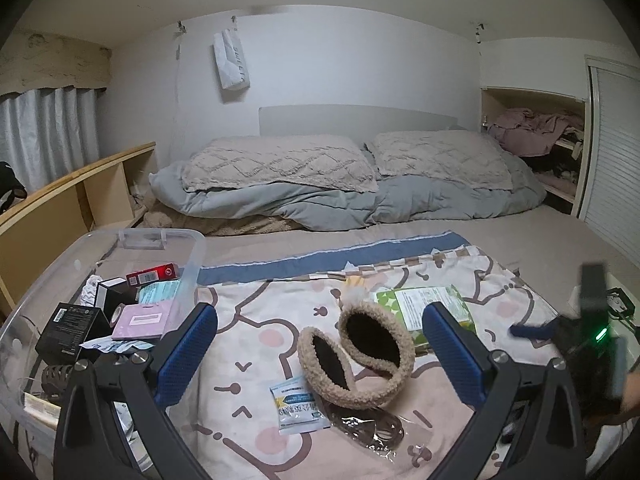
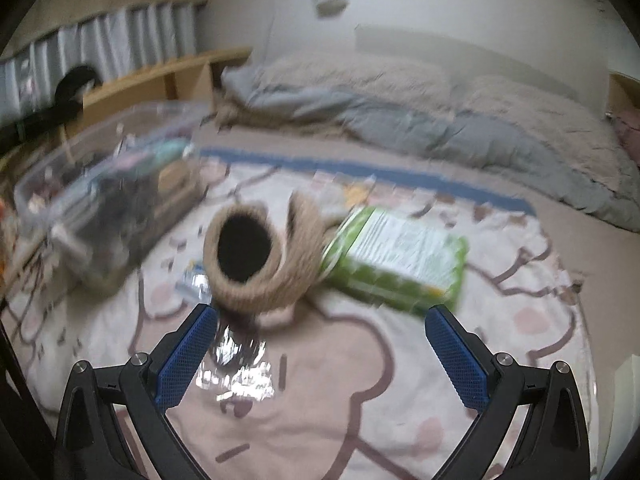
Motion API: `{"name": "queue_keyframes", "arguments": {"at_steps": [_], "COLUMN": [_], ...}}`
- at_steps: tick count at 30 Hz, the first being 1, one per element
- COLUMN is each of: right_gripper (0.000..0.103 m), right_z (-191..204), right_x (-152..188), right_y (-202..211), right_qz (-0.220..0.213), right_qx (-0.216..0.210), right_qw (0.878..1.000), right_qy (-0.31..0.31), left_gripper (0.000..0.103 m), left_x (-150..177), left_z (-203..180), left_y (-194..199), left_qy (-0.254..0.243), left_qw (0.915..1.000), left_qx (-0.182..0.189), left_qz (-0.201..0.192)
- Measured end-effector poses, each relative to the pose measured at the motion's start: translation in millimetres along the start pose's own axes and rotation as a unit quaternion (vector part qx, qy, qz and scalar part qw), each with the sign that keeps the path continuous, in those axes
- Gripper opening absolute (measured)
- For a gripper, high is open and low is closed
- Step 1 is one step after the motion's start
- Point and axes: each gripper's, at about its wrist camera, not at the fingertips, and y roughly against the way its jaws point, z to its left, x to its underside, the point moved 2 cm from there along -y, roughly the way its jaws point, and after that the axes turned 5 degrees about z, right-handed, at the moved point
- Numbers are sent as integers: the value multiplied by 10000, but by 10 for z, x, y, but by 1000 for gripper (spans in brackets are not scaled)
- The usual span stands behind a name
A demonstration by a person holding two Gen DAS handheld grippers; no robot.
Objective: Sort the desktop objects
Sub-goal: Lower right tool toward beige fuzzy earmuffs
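On a cartoon-print blanket lie fuzzy tan earmuffs, a green packet, a small white sachet and a clear cellophane bag. My left gripper is open and empty, its blue pads either side of the earmuffs, a little above them. A clear plastic bin at the left holds several boxes and packets. My right gripper is open and empty, just short of the earmuffs and green packet; the cellophane bag lies by its left finger. The right wrist view is motion-blurred.
Beyond the blanket are a grey duvet and two pillows. A wooden shelf runs along the left wall beside the bin. An open closet is at the far right. The right gripper's body shows at the right edge.
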Motion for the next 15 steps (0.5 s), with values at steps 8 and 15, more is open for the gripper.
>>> {"name": "queue_keyframes", "arguments": {"at_steps": [8, 15], "right_gripper": [103, 103], "right_z": [342, 361], "right_x": [216, 200], "right_y": [-627, -1013], "right_qz": [1006, 1414], "right_qx": [-110, 2], "right_qw": [9945, 9898], "right_qy": [259, 162], "left_gripper": [103, 103], "left_x": [-6, 27], "left_z": [6, -2], "left_y": [-34, -114], "left_qy": [-29, -128], "left_qw": [9999, 9997], "left_qx": [139, 176], "left_qz": [11, 94]}}
